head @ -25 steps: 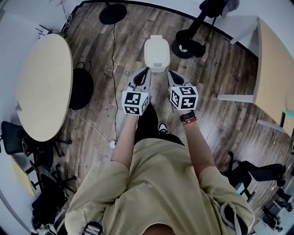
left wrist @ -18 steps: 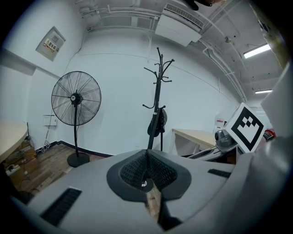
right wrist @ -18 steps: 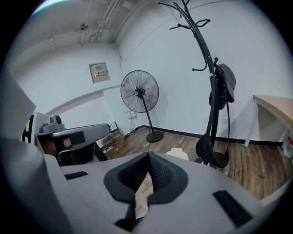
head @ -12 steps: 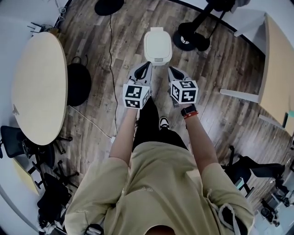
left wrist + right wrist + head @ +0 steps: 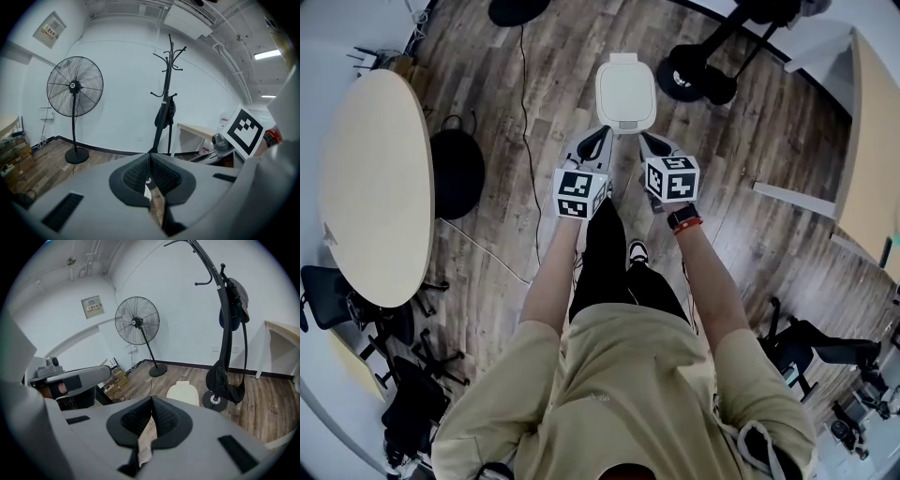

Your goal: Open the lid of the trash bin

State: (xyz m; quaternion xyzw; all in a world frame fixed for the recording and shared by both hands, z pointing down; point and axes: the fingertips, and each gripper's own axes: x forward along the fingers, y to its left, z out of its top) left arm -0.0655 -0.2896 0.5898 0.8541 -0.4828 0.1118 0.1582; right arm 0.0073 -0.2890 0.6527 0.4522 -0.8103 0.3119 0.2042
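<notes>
The white trash bin (image 5: 625, 94) stands on the wood floor straight ahead with its lid down. It also shows in the right gripper view as the cream bin (image 5: 183, 393), just beyond the jaws. My left gripper (image 5: 599, 138) hovers at the bin's near left corner. Its jaws are pressed together and hold nothing (image 5: 150, 174). My right gripper (image 5: 645, 142) hovers at the near right corner, also shut and empty (image 5: 151, 416). Neither gripper visibly touches the bin.
A round beige table (image 5: 375, 178) fills the left side, with a black round bag (image 5: 455, 173) beside it. A floor fan (image 5: 75, 86), a coat rack base (image 5: 698, 80), a desk (image 5: 872, 150) at right and a floor cable (image 5: 523, 103) surround the bin.
The person has stepped closer, so the bin sits nearer and lower in the head view. Both grippers have closed in on its near edge. Both stay shut.
</notes>
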